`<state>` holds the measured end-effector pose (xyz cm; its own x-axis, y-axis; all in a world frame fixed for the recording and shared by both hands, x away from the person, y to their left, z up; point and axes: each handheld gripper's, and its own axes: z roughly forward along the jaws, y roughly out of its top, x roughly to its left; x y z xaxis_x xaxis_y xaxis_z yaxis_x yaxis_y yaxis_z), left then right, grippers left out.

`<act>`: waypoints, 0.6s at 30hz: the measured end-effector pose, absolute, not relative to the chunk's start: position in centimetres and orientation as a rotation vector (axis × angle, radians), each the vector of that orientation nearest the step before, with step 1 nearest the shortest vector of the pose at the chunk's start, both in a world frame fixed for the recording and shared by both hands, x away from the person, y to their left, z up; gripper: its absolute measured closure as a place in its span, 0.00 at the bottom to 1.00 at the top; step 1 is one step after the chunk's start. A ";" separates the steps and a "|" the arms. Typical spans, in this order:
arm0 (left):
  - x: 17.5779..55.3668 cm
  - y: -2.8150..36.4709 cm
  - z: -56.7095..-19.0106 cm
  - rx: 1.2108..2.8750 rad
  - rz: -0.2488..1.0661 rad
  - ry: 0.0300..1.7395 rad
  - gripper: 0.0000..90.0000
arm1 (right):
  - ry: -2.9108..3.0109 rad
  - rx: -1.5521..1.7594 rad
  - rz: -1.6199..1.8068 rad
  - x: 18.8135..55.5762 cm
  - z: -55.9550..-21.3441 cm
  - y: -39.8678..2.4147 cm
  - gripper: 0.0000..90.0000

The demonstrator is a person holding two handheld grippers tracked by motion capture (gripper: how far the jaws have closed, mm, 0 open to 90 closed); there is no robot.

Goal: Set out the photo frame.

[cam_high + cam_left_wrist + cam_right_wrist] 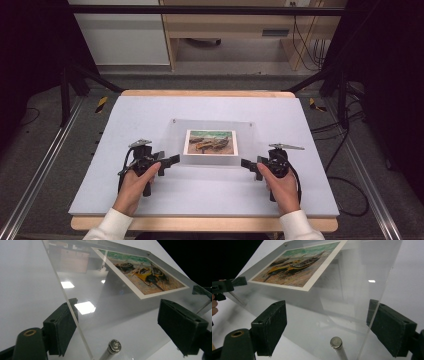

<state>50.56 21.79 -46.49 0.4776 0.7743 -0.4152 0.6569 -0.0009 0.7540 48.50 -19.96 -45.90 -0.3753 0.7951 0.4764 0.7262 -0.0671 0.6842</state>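
1. Left gripper (172, 160) in my left hand (134, 182) sits at the near left corner of the clear acrylic frame (212, 159). Its jaws stand wide apart; in the left gripper view the frame's left edge runs between them, with one jaw beside the edge and the other over the clear panel, neither pad pressing on it.
2. Right gripper (245, 163) in my right hand (280, 186) is at the frame's near right corner. Its jaws are also spread wide, with the panel's corner between them in the right gripper view and no pad squeezing it.
3. A metal standoff pin (113, 346) shows at the corner just ahead of the left jaws, and another pin (336, 342) stands between the right ones.
4. The frame lies on the middle of the white table mat (150, 115), between my two grippers, and holds a picture of boats on a beach (210, 142).
5. Beyond the mat's far edge, I see a grey floor and a wooden desk (235, 25).
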 end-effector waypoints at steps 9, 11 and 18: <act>50.8 21.8 -46.5 1.717 0.150 1.224 0.17 | 2.096 1.742 1.467 48.9 -46.1 -19.8 0.19; 50.8 21.8 -46.5 1.724 0.147 1.222 0.17 | 2.101 1.737 1.465 48.9 -46.1 -19.8 0.19; 50.6 21.8 -46.3 1.743 0.138 1.205 0.18 | 2.102 1.739 1.452 48.7 -45.9 -19.9 0.20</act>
